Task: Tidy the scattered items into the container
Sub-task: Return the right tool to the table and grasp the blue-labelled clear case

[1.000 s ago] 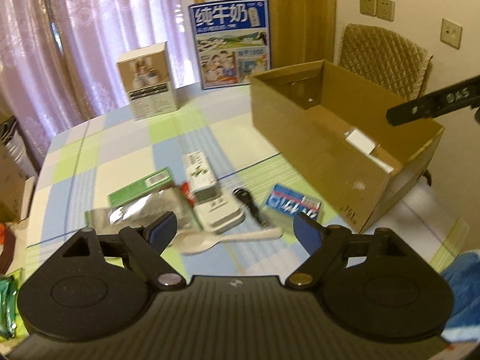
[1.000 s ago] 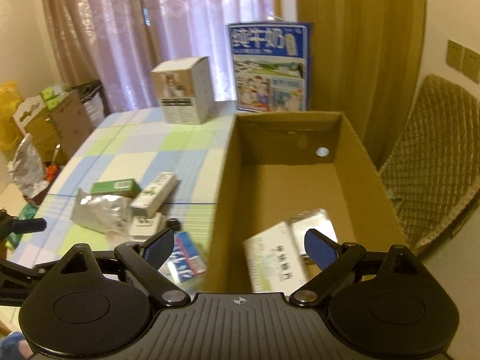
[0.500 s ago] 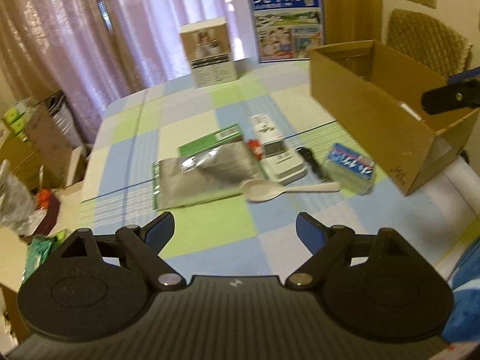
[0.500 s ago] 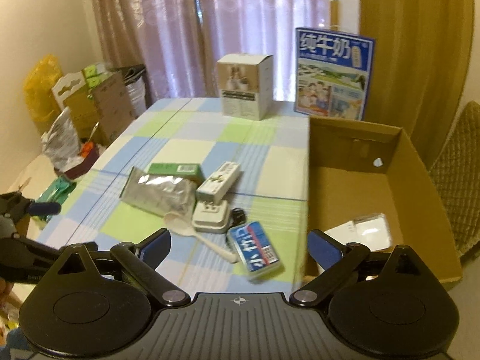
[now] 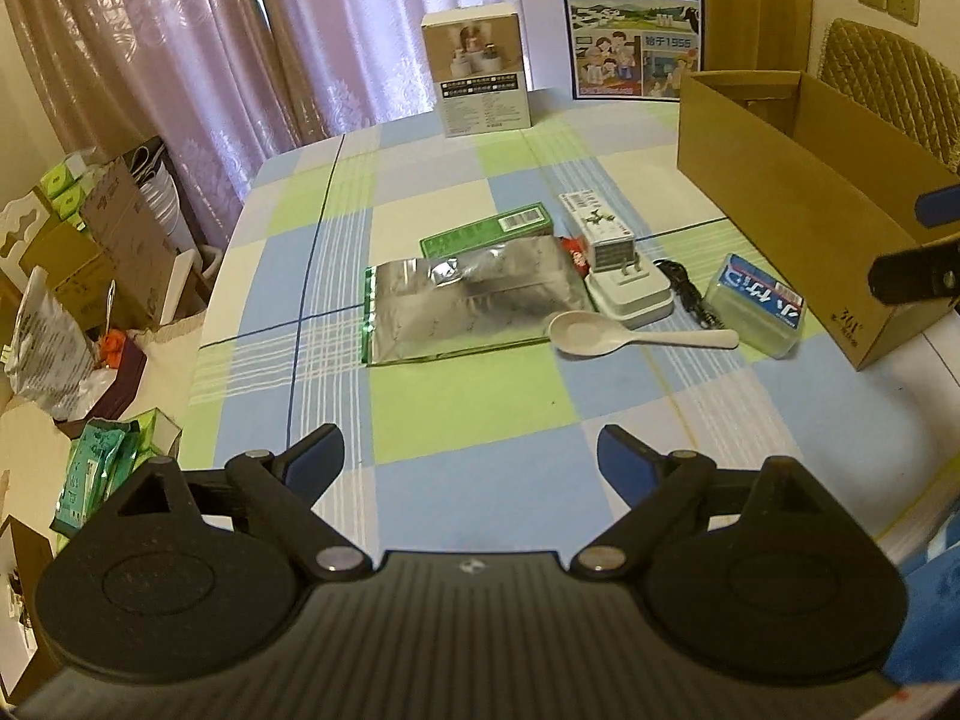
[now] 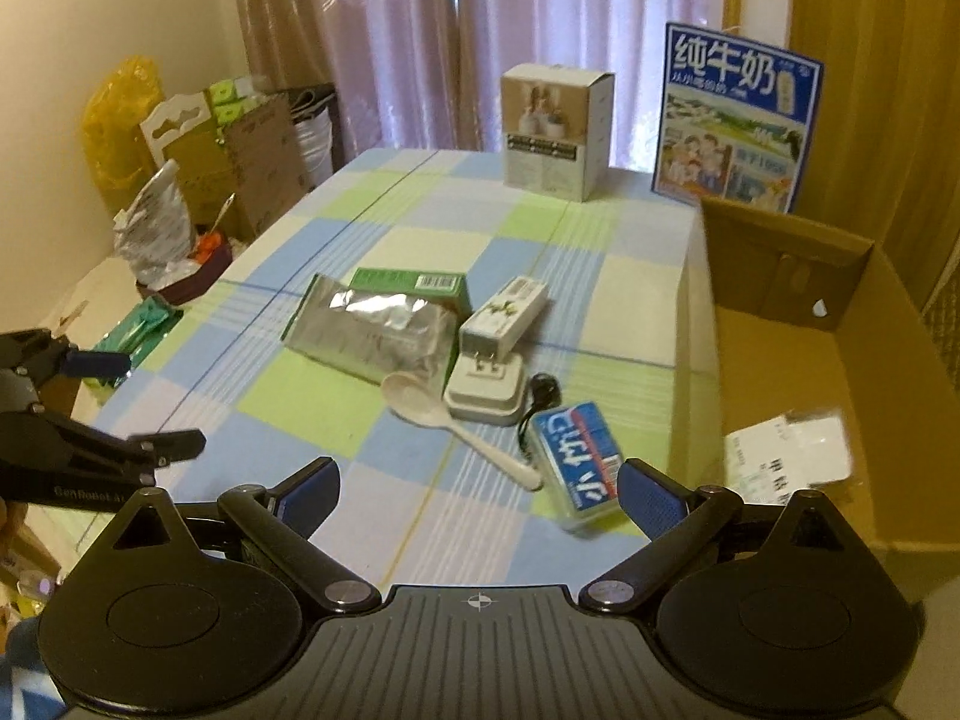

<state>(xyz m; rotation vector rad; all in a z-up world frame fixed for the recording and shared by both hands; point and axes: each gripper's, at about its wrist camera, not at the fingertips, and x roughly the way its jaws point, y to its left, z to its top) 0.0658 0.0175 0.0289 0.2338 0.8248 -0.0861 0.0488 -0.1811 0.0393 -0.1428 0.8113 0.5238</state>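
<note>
Scattered on the checked tablecloth lie a silver foil pouch, a green box, a white carton, a white charger with a black cable, a white spoon and a blue tissue pack. The open cardboard box stands at the right; white packets lie inside it. My left gripper hovers over the near table, its jaws opening, nothing between them. My right gripper is open and empty above the spoon and tissue pack.
A beige carton and a blue milk carton case stand at the table's far edge. Bags and cardboard boxes crowd the floor at the left. A padded chair stands behind the cardboard box.
Both grippers have swung left, away from the cardboard box, and now face the scattered items. The left jaws stand a little wider. The items themselves have not moved.
</note>
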